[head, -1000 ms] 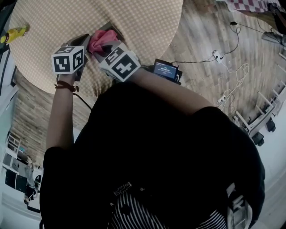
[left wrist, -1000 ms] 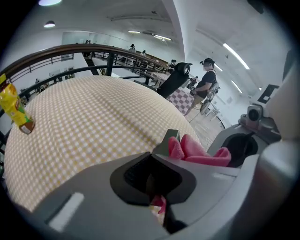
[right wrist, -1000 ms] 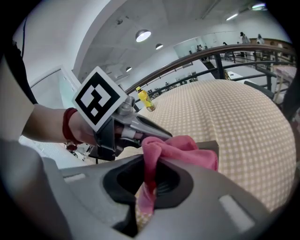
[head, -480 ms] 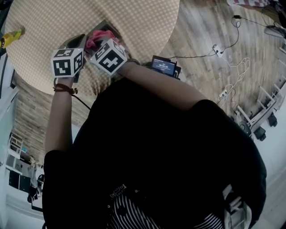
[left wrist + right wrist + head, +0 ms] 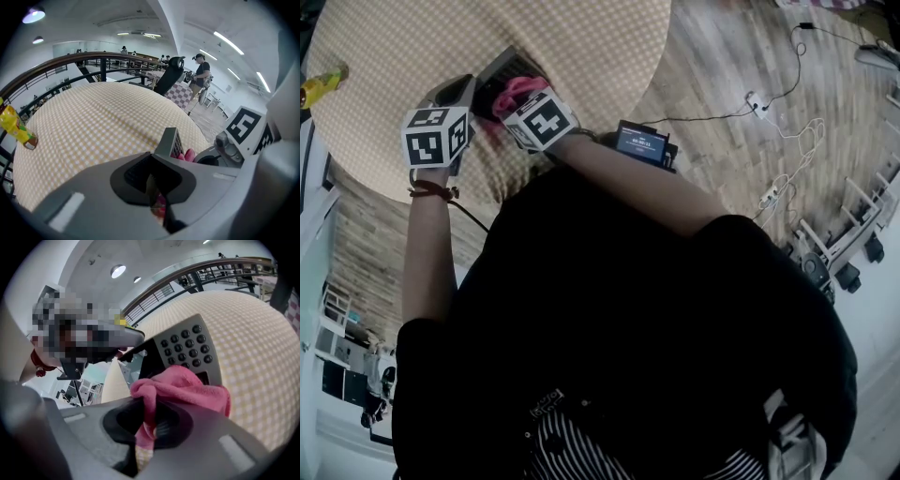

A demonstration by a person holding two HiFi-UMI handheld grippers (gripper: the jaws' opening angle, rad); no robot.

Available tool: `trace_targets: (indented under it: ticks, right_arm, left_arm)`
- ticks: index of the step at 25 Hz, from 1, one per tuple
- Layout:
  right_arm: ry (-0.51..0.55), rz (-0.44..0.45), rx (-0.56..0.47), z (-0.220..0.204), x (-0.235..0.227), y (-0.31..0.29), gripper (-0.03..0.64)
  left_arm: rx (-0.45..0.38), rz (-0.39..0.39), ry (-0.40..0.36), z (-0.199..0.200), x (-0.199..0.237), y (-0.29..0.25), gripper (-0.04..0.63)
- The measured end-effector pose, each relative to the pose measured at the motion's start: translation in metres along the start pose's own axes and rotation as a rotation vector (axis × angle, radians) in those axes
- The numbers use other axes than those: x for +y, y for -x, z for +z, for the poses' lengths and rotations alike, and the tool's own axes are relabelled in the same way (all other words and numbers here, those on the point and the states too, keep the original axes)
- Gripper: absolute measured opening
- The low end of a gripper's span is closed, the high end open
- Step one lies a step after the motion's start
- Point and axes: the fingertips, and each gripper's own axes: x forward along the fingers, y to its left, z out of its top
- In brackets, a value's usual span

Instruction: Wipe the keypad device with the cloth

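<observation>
checked round table point(image 5: 581, 56), plank floor point(image 5: 722, 80), left gripper point(image 5: 157, 197) jaws pinching keypad device point(image 5: 187, 348), right gripper point(image 5: 145, 427) jaws pinching cloth point(image 5: 187, 385)

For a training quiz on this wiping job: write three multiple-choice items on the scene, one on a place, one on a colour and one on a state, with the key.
1. Where does the cloth lie?
A. on the floor
B. against the keypad device's face
C. flat on the table

2. What colour is the cloth?
A. blue
B. white
C. pink

3. How is the right gripper?
A. shut on the cloth
B. open and empty
C. shut on a cable

Key:
1 B, it covers the panel just below the keys.
2 C, it shows pink in every view.
3 A, a pink fold is pinched between its jaws.
</observation>
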Motion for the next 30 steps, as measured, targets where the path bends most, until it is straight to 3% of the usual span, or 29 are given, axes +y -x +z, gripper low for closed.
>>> trace_targets:
  ticks: [11, 17, 24, 30]
  right_arm:
    - [0.011, -0.004, 0.018, -0.010, -0.004, -0.004, 0.032]
    - [0.099, -0.011, -0.087, 0.009, 0.006, -0.001, 0.032]
    - [0.233, 0.103, -0.212, 0.054, 0.047, 0.010, 0.032]
    - [0.181, 0.091, -0.177, 0.043, 0.037, 0.001, 0.032]
  left_arm:
    - [-0.001, -0.011, 0.011, -0.001, 0.000, -0.002, 0.000]
    - [-0.015, -0.044, 0.018, 0.001, 0.001, -0.003, 0.000]
    - [-0.024, 0.011, -0.022, 0.003, -0.002, -0.001, 0.001]
    - [-0.047, 0.008, -0.006, 0.002, -0.002, 0.000, 0.002]
